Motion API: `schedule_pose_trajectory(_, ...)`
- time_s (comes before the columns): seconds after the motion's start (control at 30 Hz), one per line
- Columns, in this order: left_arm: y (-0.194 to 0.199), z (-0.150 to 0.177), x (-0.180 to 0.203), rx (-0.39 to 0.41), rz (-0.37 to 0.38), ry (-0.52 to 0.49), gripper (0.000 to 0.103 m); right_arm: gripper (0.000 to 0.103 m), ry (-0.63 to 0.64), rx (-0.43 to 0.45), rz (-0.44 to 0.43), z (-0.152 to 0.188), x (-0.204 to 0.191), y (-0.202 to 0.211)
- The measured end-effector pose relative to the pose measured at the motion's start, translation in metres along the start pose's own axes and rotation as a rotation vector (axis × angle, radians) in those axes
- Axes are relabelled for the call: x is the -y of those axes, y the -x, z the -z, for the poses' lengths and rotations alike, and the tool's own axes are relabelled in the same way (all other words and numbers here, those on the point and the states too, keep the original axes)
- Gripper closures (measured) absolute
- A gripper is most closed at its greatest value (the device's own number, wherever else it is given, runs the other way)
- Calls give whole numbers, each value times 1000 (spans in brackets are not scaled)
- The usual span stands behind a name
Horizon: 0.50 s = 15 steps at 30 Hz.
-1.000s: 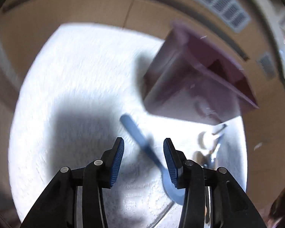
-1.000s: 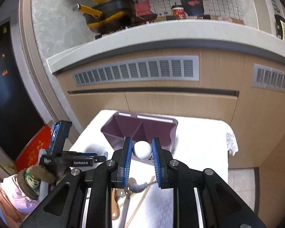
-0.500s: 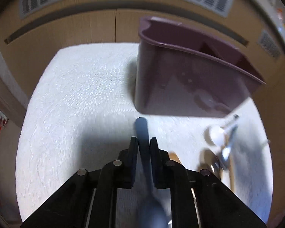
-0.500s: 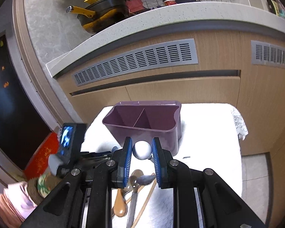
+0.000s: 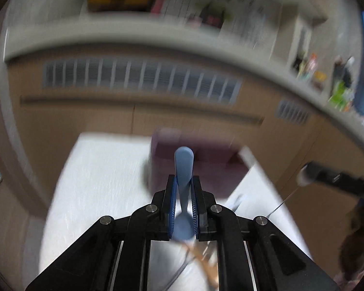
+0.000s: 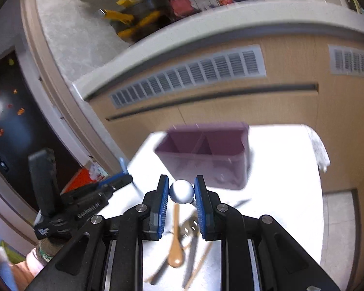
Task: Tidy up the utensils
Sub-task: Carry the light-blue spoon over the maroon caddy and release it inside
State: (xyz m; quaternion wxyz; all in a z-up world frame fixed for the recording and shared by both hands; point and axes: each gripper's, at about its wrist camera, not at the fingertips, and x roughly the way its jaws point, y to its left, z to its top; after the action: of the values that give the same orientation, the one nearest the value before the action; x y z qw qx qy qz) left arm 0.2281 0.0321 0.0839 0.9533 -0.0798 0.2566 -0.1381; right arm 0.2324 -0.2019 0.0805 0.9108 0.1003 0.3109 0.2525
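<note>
The left gripper [image 5: 184, 189] has its jaws drawn narrow on a blue spoon [image 5: 184, 167], blue pads pressing the handle from both sides. The handle tip rises past the fingertips at frame centre, while the bowl sits back between the jaws, lower down. The whole left view is smeared with motion blur.

The right gripper [image 6: 181, 191] is also narrow, its pads clamped on the rounded metal end of a utensil [image 6: 181, 191]; what kind of utensil it is cannot be told, since the rest runs back under the jaws.

Just beyond both grippers stands the purple bin [image 6: 203, 155], upright on a table covered with a white cloth [image 6: 284, 169]. In the right view it lies at centre, just above the fingertips, and an inner wall splits it into two compartments. In the left view it is a blurred purple shape [image 5: 206, 162] behind the spoon handle.

Below the right gripper, at the bottom centre of its frame, loose utensils lie on the cloth: a wooden spoon [image 6: 176, 242], a slotted metal piece [image 6: 190, 225] and chopsticks [image 6: 201, 262], crossing one another.

The left gripper also shows at the left of the right view [image 6: 119, 179], the blue handle poking from its tip, with a sleeve cuff [image 6: 36, 254] below it.

Behind the table runs a wooden cabinet [image 6: 279, 106] with vent grilles under a pale counter.
</note>
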Motion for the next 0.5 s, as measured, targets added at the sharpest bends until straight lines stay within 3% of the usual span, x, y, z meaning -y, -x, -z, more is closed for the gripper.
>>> schedule_pose_trajectory(0.2, 10, -90, 29, 177, 10, -101, 91, 83, 116, 183, 18, -71, -34, 34)
schedule_pose_trajectory(0.33, -9, -117, 34, 189, -1, -129, 91, 83, 139, 201, 16, -109, -41, 24)
schedule_pose_trajectory(0.5, -43, -117, 31, 151, -9, -125, 91, 83, 132, 169, 33, -119, -28, -12)
